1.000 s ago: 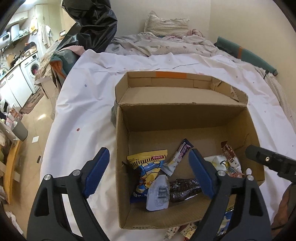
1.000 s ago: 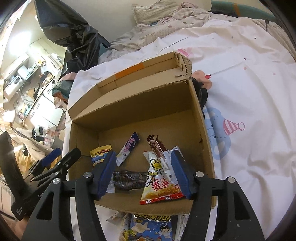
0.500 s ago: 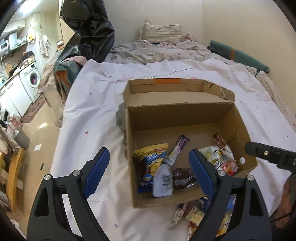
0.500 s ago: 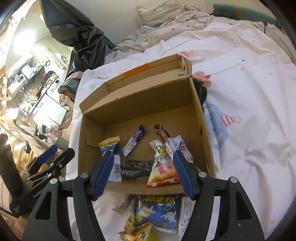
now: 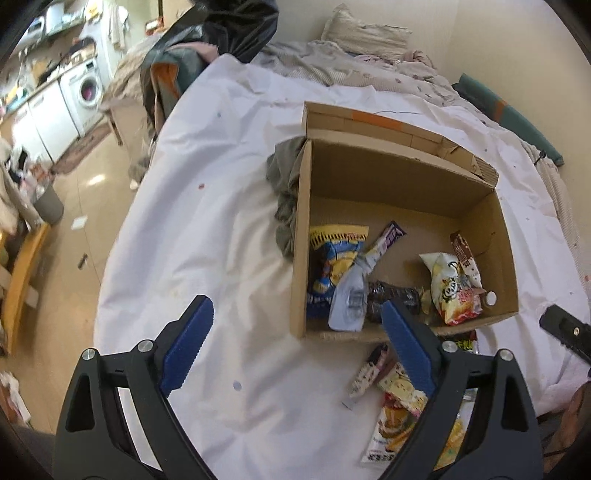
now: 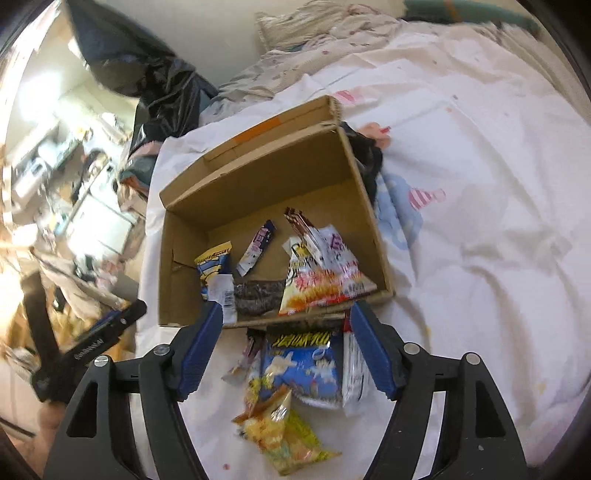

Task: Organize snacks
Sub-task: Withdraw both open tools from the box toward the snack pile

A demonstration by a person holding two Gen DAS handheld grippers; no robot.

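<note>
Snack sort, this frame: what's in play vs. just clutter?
In play:
cardboard box
snack packets inside it
loose packets on the sheet
right tongs, open
left tongs, open

Clutter:
grey cloth beside box
black plastic bag
pillow
washing machine

Bright daylight, blown-out glare at left, soft shadows, fisheye bending and dark corners, right view motion-blurred

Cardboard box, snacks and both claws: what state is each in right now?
Cardboard box: open, flaps up, partly filled.
Boxed snack packets: lying loose on the box floor.
Blue snack bag: outside the box, on the white sheet.
Yellow snack bag: outside the box, nearest the camera.
Left claw: open, empty, jaws just widened.
Right claw: open, empty, jaws just widened.
</note>
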